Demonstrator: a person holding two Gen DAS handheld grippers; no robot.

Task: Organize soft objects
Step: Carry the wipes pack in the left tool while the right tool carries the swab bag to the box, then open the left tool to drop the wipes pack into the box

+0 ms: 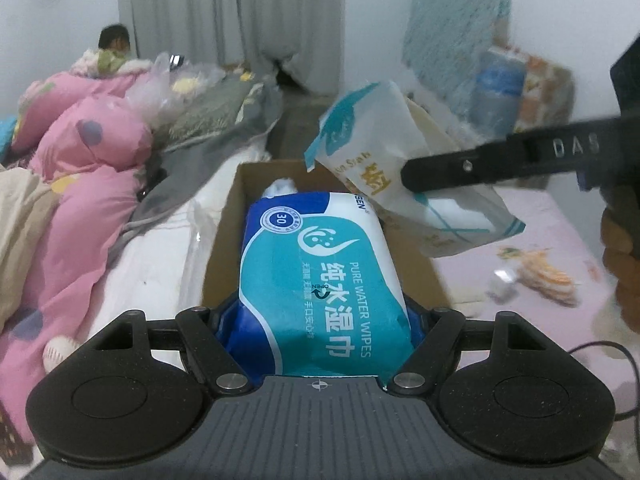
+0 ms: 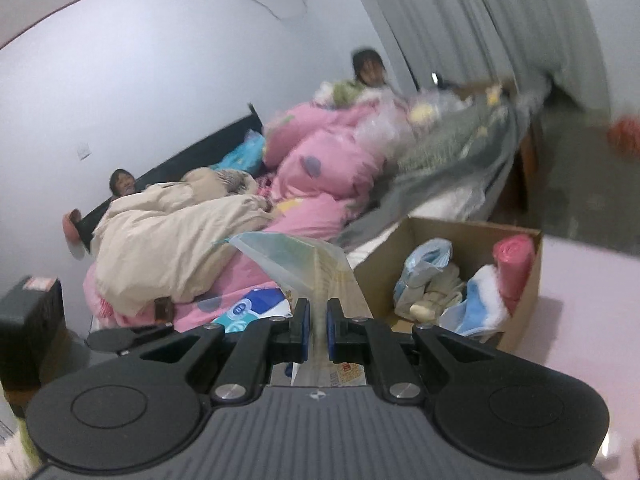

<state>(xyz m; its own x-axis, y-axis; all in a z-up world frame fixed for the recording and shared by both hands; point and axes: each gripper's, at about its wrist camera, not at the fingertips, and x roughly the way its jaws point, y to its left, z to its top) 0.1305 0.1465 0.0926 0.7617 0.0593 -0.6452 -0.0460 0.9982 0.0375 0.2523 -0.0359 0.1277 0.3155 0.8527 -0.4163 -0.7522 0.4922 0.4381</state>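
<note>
1. A blue and teal soft pack of pure water wipes (image 1: pixel 320 280) is clamped between the widely spread fingers of the left tool (image 1: pixel 320 320), one finger against each side of the pack.
2. The wipes pack is held over the open brown cardboard box (image 1: pixel 224 248), its far end reaching above the box interior.
3. A white and blue plastic tissue packet (image 1: pixel 376 152) is pinched by the right tool (image 2: pixel 318 328), whose fingers are nearly closed on a thin edge of the packet.
4. The tissue packet is held in the air above the right side of the box, tilted.
5. Inside the box, a pink roll of plastic bags (image 2: pixel 514 264), a blue and white fluffy cloth (image 2: pixel 480 300) and a crumpled pale blue bag (image 2: pixel 428 264) are seen.
6. The box rests on a pink sheeted bed (image 1: pixel 540 232), beside a pink spotted duvet (image 1: pixel 80 184).
</note>
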